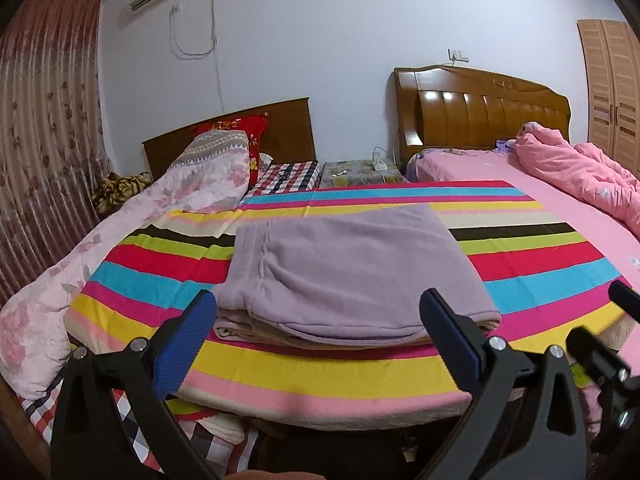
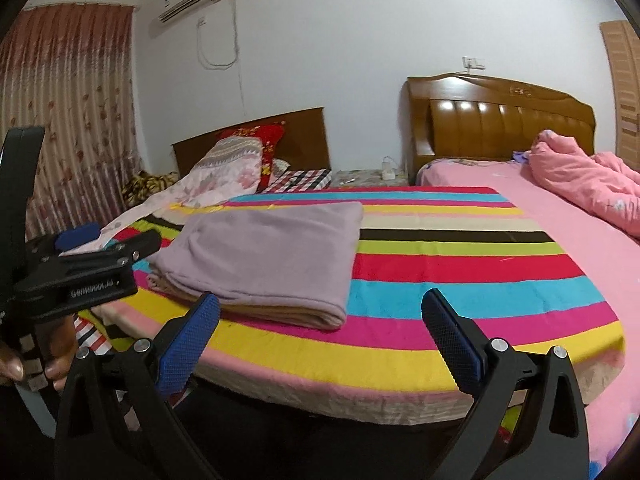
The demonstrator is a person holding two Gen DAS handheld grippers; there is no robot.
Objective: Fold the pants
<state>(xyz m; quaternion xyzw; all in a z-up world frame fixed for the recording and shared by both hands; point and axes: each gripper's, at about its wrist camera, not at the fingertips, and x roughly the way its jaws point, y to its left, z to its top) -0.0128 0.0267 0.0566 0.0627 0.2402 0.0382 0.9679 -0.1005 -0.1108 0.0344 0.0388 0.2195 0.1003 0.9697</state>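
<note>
The purple pants (image 1: 344, 272) lie folded into a flat rectangle on the striped sheet (image 1: 320, 372), with the waistband at the left. My left gripper (image 1: 320, 300) stands open just before their near edge. Its blue pads (image 1: 188, 344) flank the fold without pressing on it. In the right wrist view the pants (image 2: 264, 256) lie left of centre. My right gripper (image 2: 322, 302) is wide open over the sheet (image 2: 460, 280), at the pants' near right corner, with nothing between its fingers. The left gripper (image 2: 80, 264) shows at the left edge of that view, held by a hand (image 2: 60, 344).
A floral quilt (image 1: 80, 280) is piled along the left of the bed. A crumpled pink quilt (image 1: 580, 172) lies at the far right. Two wooden headboards (image 1: 480, 116) and a bedside table (image 1: 360, 172) stand at the back wall. The bed's near edge (image 2: 360, 404) drops off below the grippers.
</note>
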